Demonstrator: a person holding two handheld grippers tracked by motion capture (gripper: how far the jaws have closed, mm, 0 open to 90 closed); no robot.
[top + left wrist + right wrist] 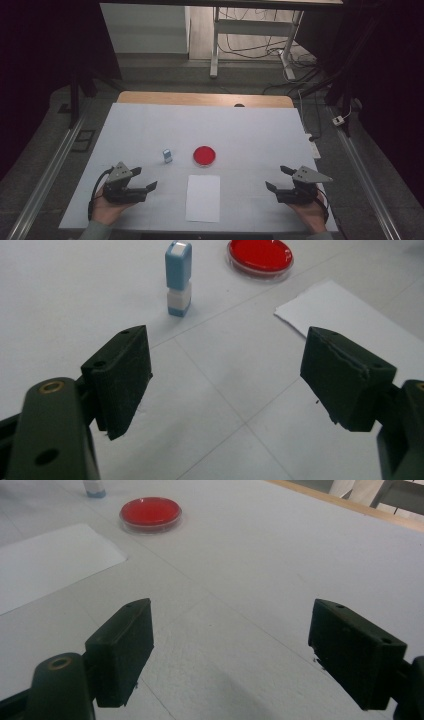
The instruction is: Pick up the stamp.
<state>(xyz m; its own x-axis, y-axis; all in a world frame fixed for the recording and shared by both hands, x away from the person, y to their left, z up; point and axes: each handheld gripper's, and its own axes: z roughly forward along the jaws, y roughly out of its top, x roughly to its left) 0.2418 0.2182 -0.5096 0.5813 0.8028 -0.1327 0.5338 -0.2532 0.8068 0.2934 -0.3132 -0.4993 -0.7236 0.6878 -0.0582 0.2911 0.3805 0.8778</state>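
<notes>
The left gripper [145, 179] and right gripper [277, 178] rest at the near edge of the white desk [250, 130], jaws spread, holding nothing. Between them lies a white rectangular paper sheet [203, 198]. Beyond it sits a shallow round clear dish with red contents [204, 155]; just beside it stands an upright blue-and-white plastic stamp [167, 156]. Cables trail across the grey floor [165, 75] behind.

Bare table [260, 135] lies ahead of the right gripper [281, 179], jaws apart. Ahead of the left gripper [145, 179], also spread wide, an upright blue-and-white stamp [167, 156] stands near a red ink pad [204, 156]; a flat paper sheet [203, 198] lies between both grippers.
</notes>
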